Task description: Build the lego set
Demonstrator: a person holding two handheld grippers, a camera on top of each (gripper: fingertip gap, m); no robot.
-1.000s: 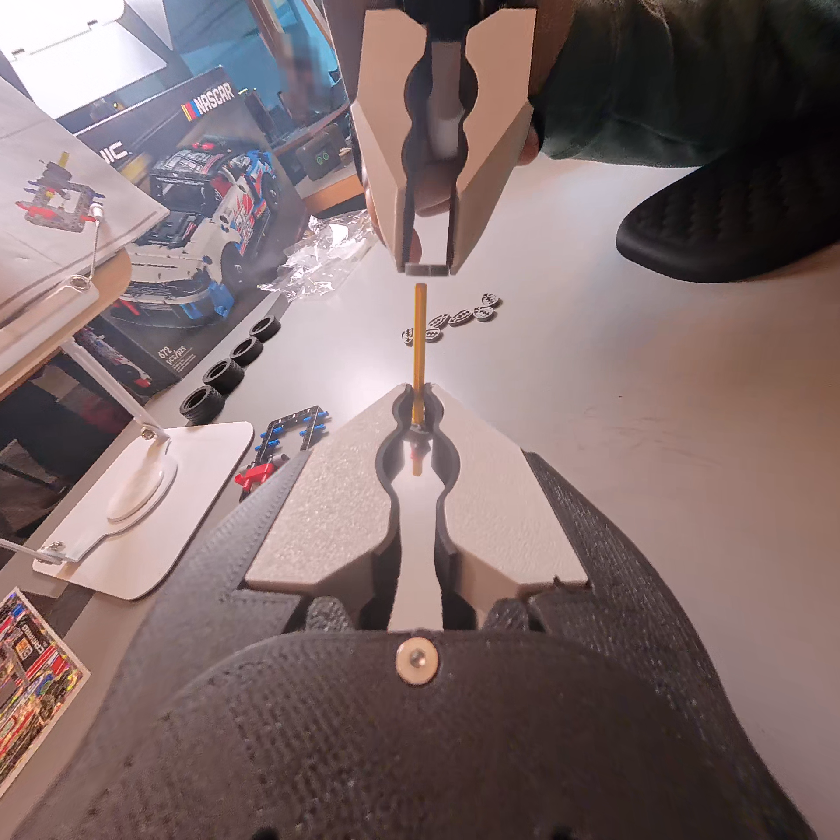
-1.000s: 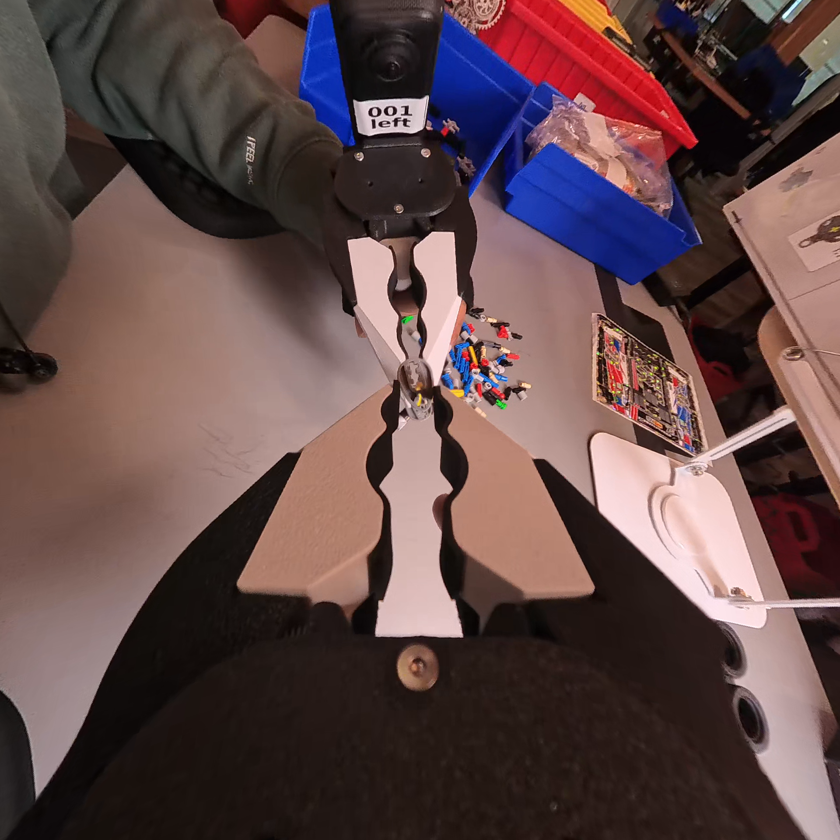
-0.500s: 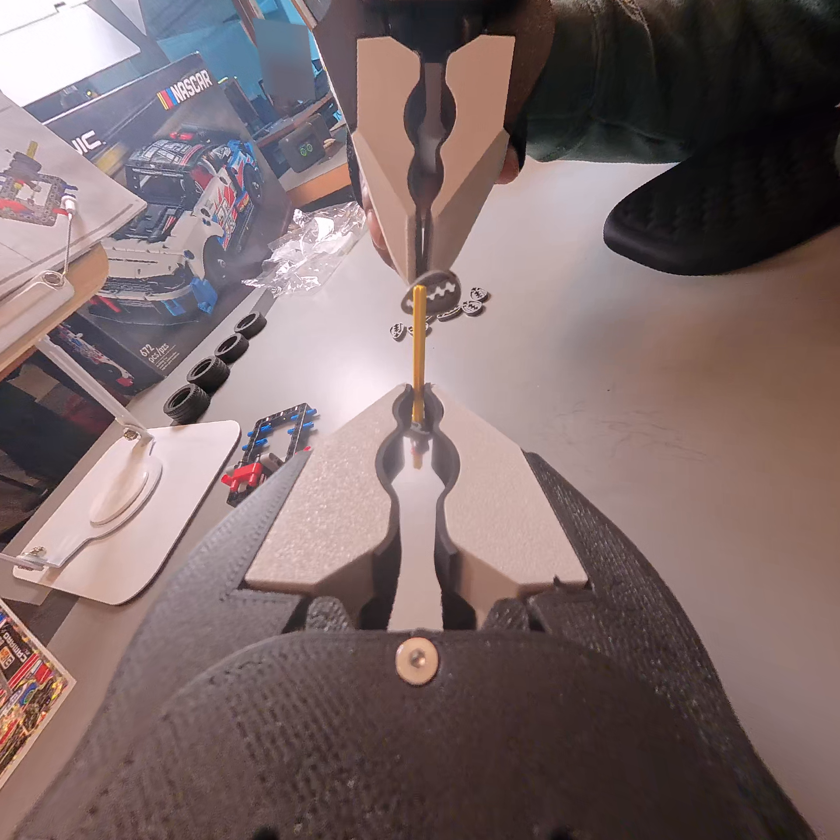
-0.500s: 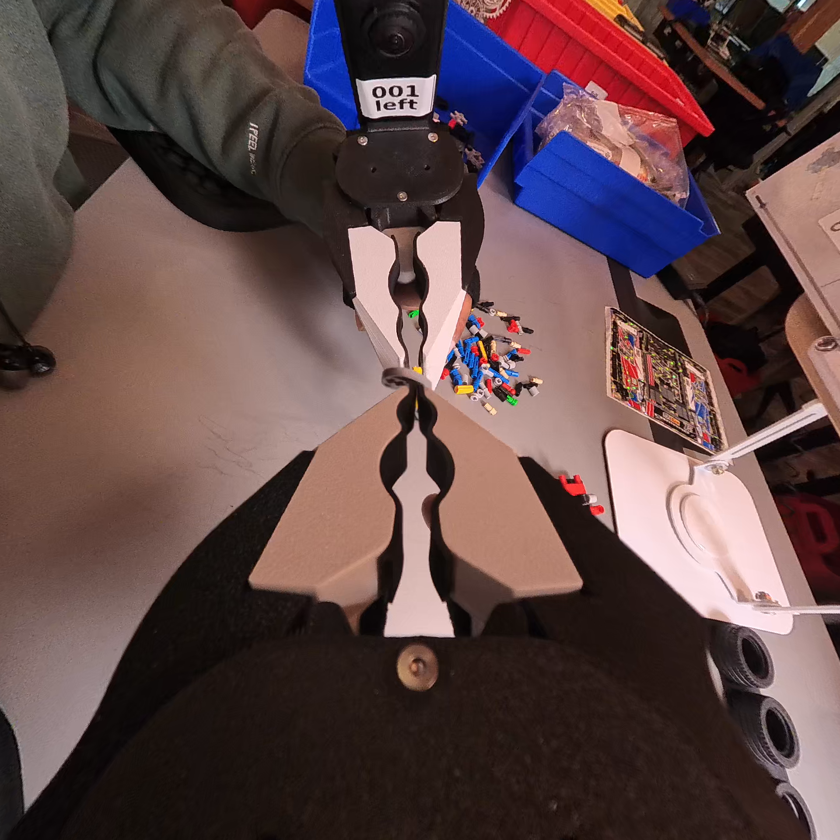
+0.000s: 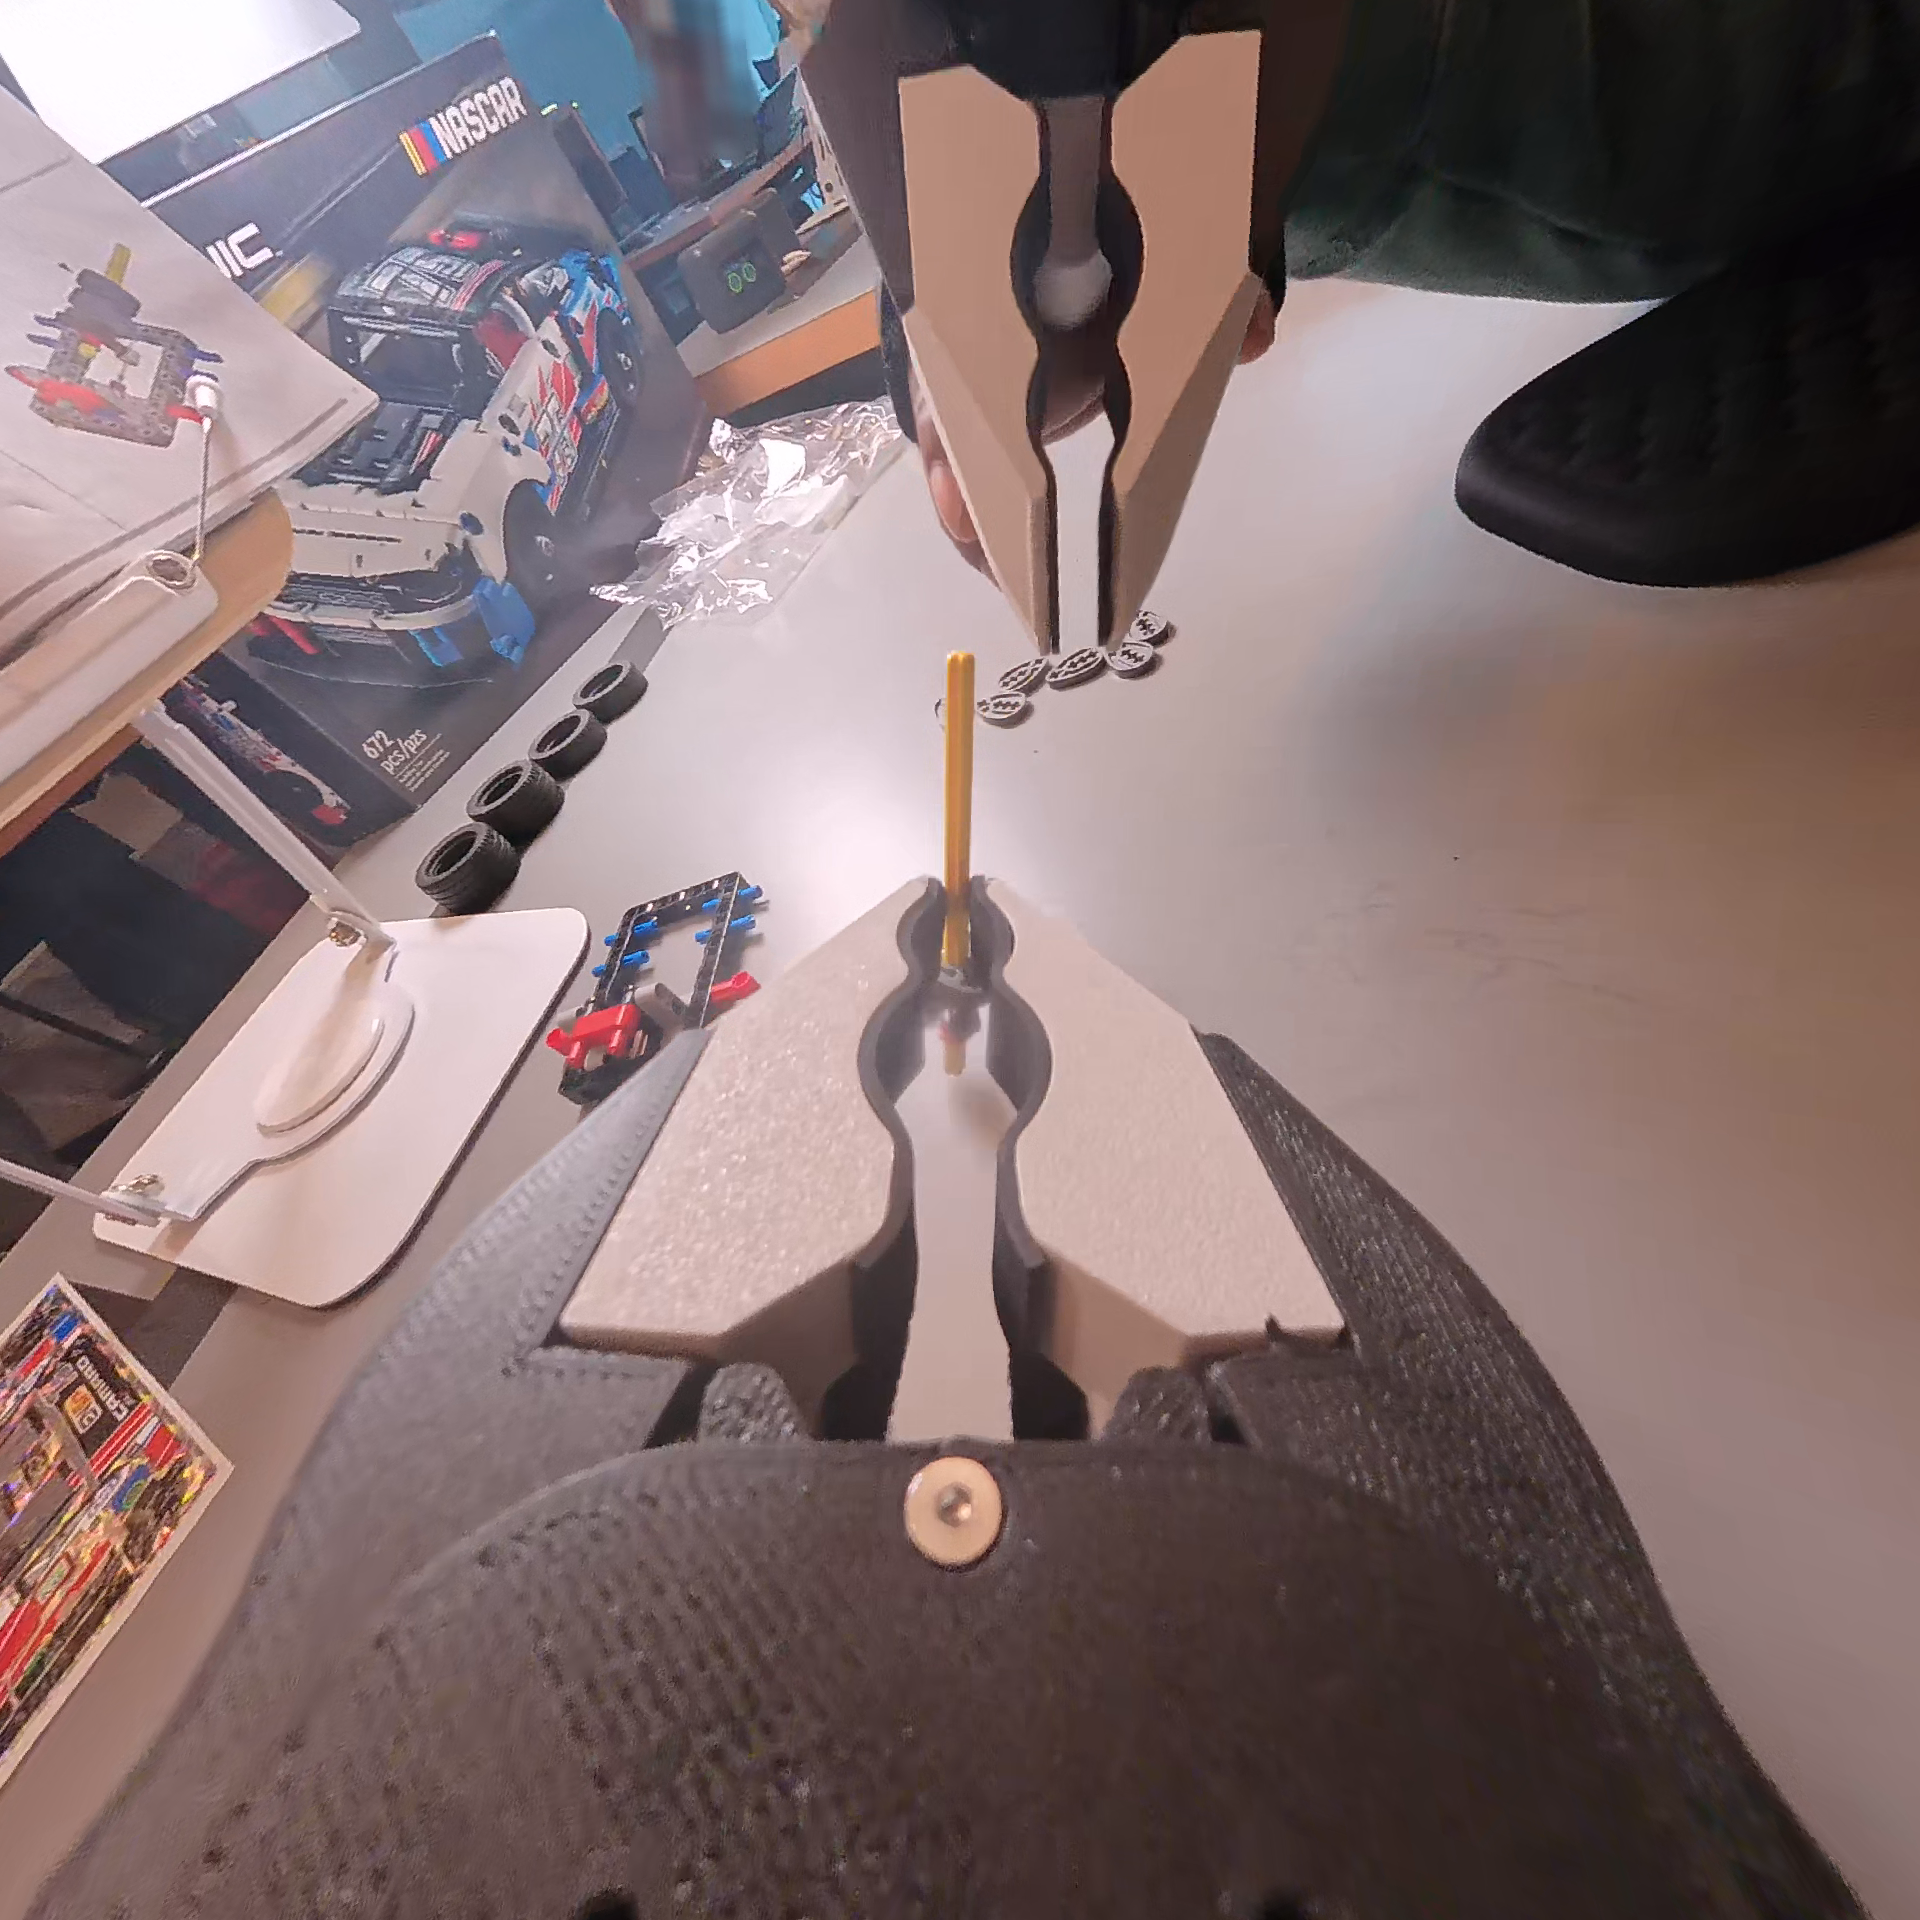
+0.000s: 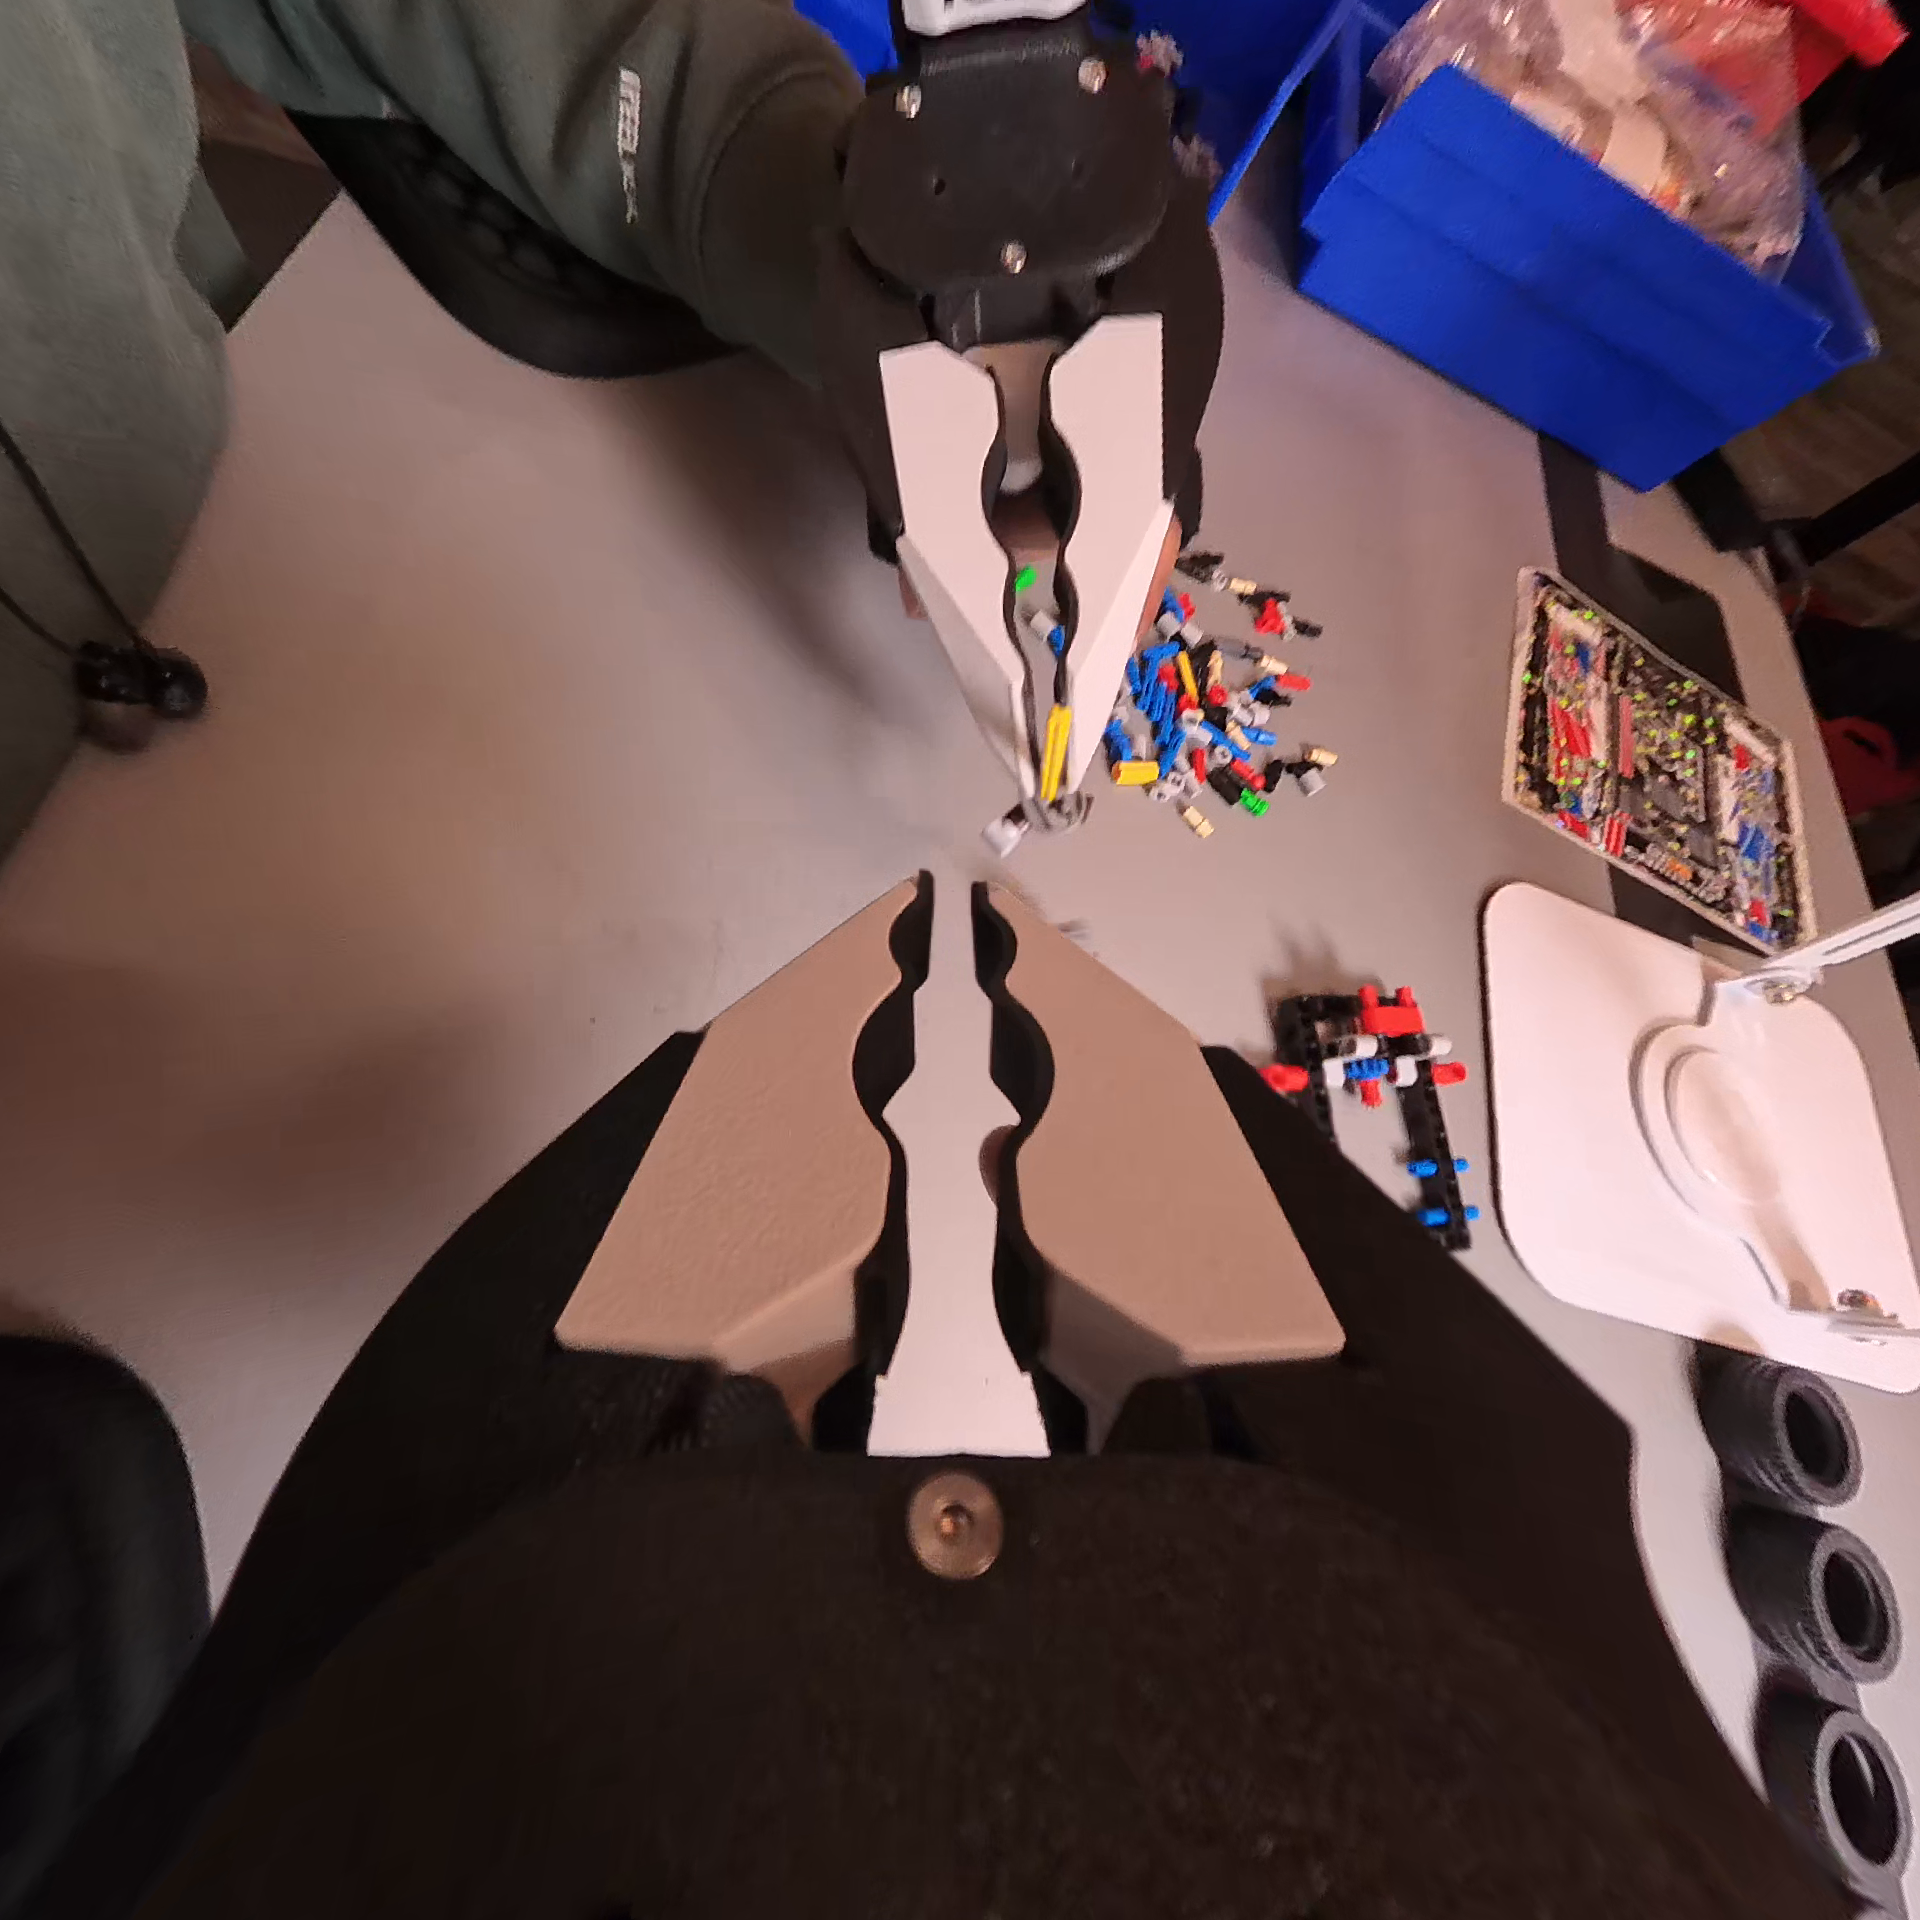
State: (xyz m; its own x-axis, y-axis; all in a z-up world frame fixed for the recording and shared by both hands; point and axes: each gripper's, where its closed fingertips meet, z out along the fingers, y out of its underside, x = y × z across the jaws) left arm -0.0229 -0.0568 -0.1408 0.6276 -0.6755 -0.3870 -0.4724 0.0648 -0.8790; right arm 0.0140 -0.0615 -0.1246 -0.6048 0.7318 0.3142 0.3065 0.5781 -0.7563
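Observation:
My left gripper [image 5: 956, 896] is shut on a thin yellow axle [image 5: 957, 769] that sticks out forward from its tips, above the grey table. My right gripper [image 6: 948, 883] faces it with the jaws a little apart and nothing between them; it also shows in the left wrist view [image 5: 1081, 632], just beyond the axle's tip. In the right wrist view the left gripper [image 6: 1049, 790] holds the axle [image 6: 1055, 746], with small grey pieces [image 6: 1039, 821] at its near end; I cannot tell whether they sit on the axle. Several grey gear discs [image 5: 1081, 665] lie on the table.
A black frame with blue pins and red parts [image 5: 675, 966] [image 6: 1371, 1081] lies by a white stand base [image 5: 343, 1091]. A pile of small coloured parts [image 6: 1205, 707], black tyres [image 5: 530, 790], a sticker sheet [image 6: 1652, 748], the set's box [image 5: 416, 416] and blue bins [image 6: 1538, 249] ring the table. One gripper's finger ends stand about 5 cm off the other's.
Half a second ago the right gripper held a dark gear disc at the axle's tip. It has since drawn back, its jaws have parted and it is empty. The left still holds the axle.

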